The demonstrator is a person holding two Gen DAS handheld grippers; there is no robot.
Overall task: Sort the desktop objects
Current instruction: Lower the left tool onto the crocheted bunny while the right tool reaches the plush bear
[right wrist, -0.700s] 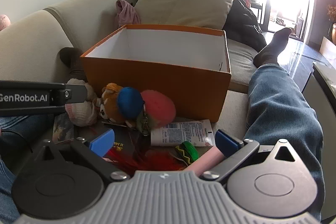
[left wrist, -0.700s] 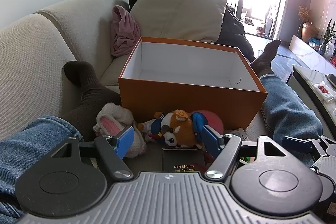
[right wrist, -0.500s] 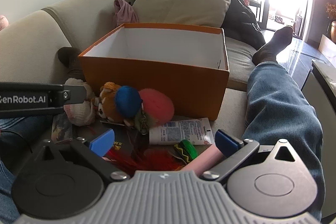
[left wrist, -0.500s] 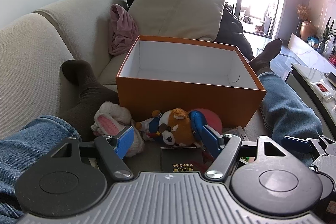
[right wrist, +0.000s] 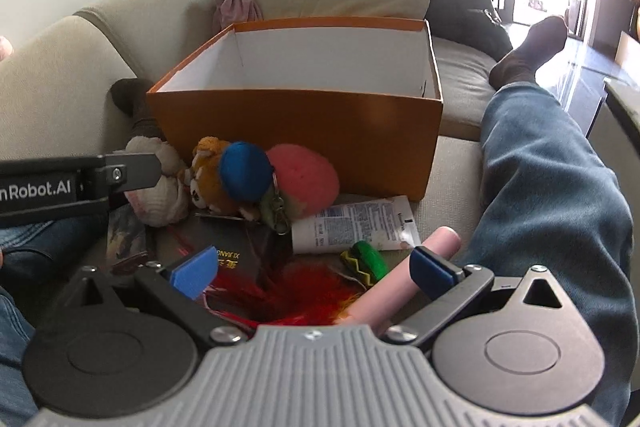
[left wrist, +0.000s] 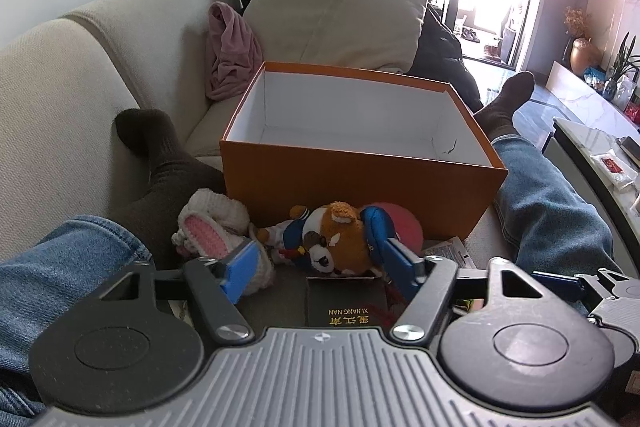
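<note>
Left tool [left wrist: 320, 263] is spread wide, blue pads flanking the plush raccoon [left wrist: 336, 243], which lies just in front of the orange box [left wrist: 360, 183], between a white bunny toy [left wrist: 212, 227] and a pink ball [right wrist: 304, 183]. That plush looks light and squashy, so a pinch across its brown head or belly should grip well; the dangling keyring clip may snag. Right tool [right wrist: 314, 269] is spread too, hovering over red feathers [right wrist: 296, 299], a pink tube [right wrist: 404, 279] and a green toy [right wrist: 366, 259], nearer than the box. The box shows bare white walls, nothing visible inside.
</note>
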